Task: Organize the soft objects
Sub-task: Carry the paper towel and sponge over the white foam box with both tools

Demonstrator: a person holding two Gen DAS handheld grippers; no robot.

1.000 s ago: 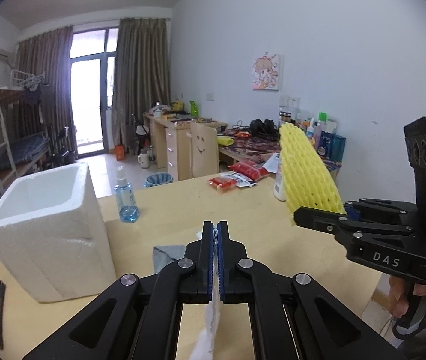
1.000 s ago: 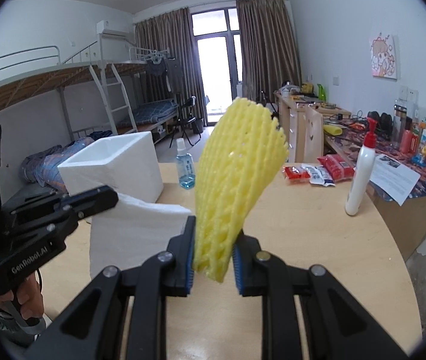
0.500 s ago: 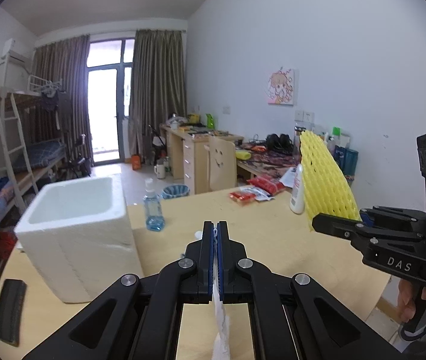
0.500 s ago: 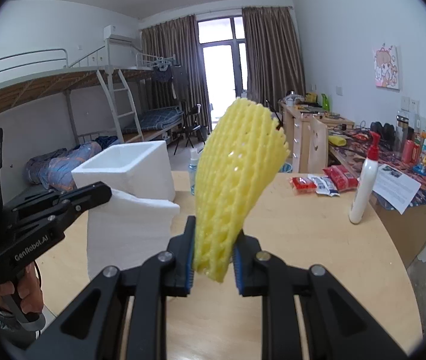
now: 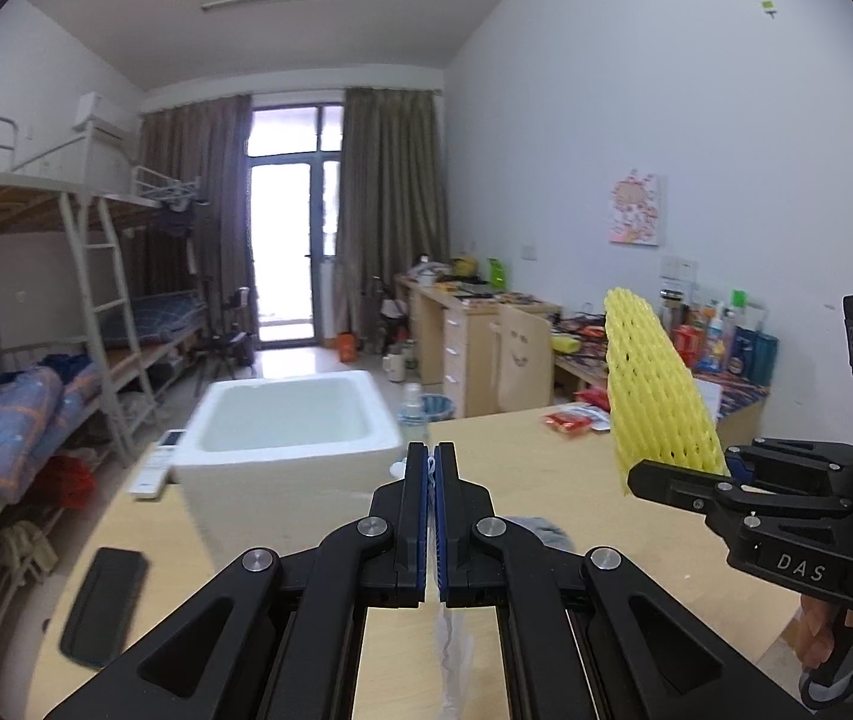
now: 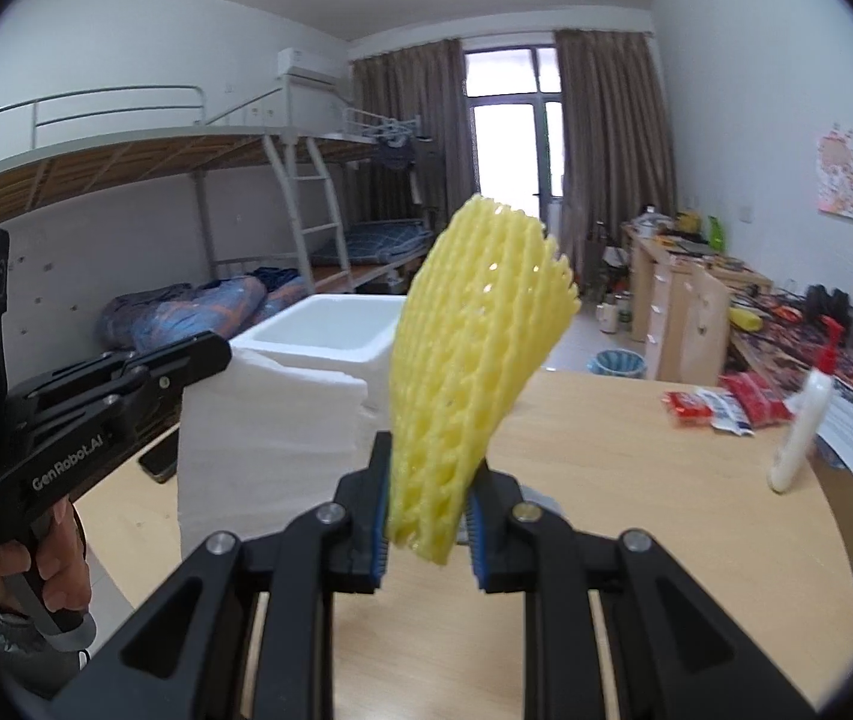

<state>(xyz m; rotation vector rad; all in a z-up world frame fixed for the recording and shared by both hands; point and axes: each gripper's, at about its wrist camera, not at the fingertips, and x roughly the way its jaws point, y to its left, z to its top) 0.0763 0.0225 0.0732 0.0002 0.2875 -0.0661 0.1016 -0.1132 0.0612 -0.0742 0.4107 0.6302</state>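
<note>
Yellow foam net [image 6: 474, 360] upright in jaws; white foam sheet [image 6: 264, 450] hanging; foam box [image 5: 288, 438] open-topped

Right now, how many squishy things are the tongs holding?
2. The yellow foam net stands up in the right tongs. The white foam sheet hangs from the left tongs. Others may be hidden in the white box.

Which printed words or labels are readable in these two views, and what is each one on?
"DAS": side of the right gripper.
"GenRobot.AI": side of the left gripper.
Snack packets, paper sheet, desk bottles and wall poster: print too small or blurred to read.
</note>
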